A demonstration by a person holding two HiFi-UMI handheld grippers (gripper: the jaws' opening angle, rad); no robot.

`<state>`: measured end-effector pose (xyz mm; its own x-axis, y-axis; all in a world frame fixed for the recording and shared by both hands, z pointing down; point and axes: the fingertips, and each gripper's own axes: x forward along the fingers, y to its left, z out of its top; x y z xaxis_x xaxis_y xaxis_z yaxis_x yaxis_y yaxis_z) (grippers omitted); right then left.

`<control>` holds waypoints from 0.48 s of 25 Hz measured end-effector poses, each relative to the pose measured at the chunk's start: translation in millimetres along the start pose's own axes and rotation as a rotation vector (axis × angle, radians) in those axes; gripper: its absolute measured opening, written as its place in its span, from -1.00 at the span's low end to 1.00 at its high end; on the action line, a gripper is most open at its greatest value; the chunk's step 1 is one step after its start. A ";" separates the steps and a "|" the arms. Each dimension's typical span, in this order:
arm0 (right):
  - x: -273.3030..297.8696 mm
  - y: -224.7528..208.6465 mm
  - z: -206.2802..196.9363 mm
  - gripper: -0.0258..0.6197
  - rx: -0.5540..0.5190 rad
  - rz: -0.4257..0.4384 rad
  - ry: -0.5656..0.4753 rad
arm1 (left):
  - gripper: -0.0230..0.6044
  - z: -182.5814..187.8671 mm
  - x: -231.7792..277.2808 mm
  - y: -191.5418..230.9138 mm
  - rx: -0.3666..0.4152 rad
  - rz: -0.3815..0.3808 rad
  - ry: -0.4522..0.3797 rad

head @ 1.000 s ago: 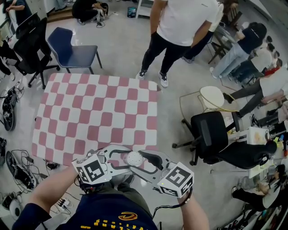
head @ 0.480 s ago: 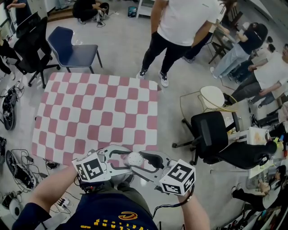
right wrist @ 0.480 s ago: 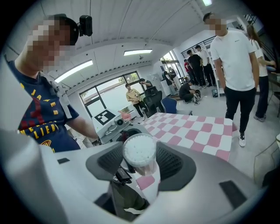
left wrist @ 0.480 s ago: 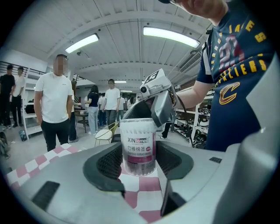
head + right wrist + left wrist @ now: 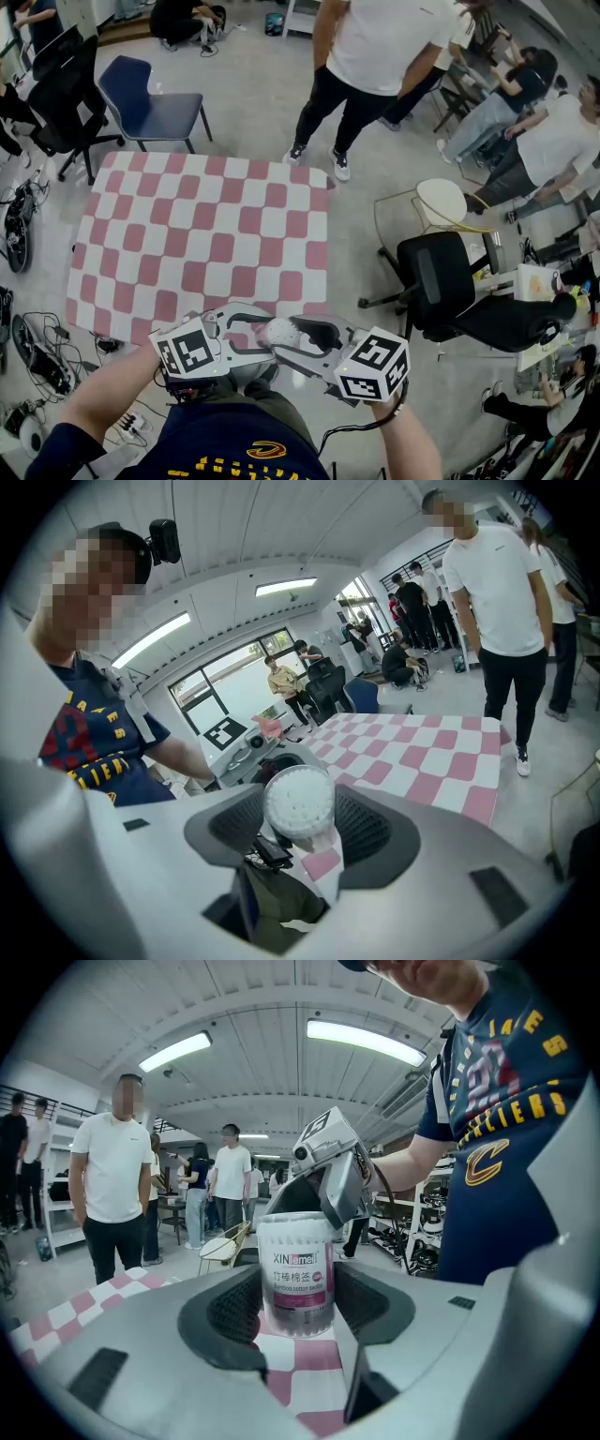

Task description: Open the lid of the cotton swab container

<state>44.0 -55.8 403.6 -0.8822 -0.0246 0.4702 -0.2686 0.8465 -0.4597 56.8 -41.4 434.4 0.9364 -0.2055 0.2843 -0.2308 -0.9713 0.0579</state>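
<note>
The cotton swab container (image 5: pixel 296 1274), a clear tube with a purple label, stands upright between the pads of my left gripper (image 5: pixel 296 1309), which is shut on its body. Its round lid (image 5: pixel 298 802), with white swab tips showing through it, sits between the pads of my right gripper (image 5: pixel 298 829), which grips it from the opposite side. In the head view the container (image 5: pixel 279 330) hangs just off the near edge of the pink-and-white checkered table (image 5: pixel 187 234), close to the person's body. There the left gripper (image 5: pixel 270 334) and right gripper (image 5: pixel 292 341) meet around it.
A person in a white shirt (image 5: pixel 375 56) stands beyond the table's far edge. A blue chair (image 5: pixel 150 103) is at the far left, and a black office chair (image 5: pixel 441 281) and a round white stool (image 5: pixel 448 204) are to the right. Cables (image 5: pixel 37 347) lie on the floor at left.
The right gripper has rolled a little about the lid, so its marker cube has turned and shifted slightly. The left gripper and the container have kept still.
</note>
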 end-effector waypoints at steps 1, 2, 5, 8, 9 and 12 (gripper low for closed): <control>0.0 0.1 -0.1 -0.16 0.006 0.003 0.001 | -0.15 0.1 -0.3 -0.1 0.001 -0.001 0.000; 0.3 0.1 -0.3 -0.16 0.014 0.006 0.003 | -0.15 -0.1 -0.7 -0.3 0.002 -0.002 0.000; 1.2 -0.2 -1.1 -0.16 0.038 0.014 0.010 | -0.15 -1.0 -1.6 -0.8 -0.001 -0.009 -0.002; 1.3 0.8 0.5 -0.16 0.017 0.012 0.006 | -0.15 -0.5 -1.8 -0.6 -0.009 -0.007 -0.009; 0.7 2.6 3.4 -0.16 -0.023 0.006 -0.005 | -0.15 1.5 -2.5 0.1 -0.013 -0.002 -0.017; -1.3 10.9 17.3 -0.16 -0.217 -0.035 -0.039 | -0.16 14.1 -7.2 4.5 -0.049 0.005 -0.072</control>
<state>35.6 -55.7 385.0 -0.8893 -0.0736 0.4514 -0.2138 0.9394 -0.2680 52.7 -46.0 419.1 0.9514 -0.2206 0.2150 -0.2469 -0.9635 0.1037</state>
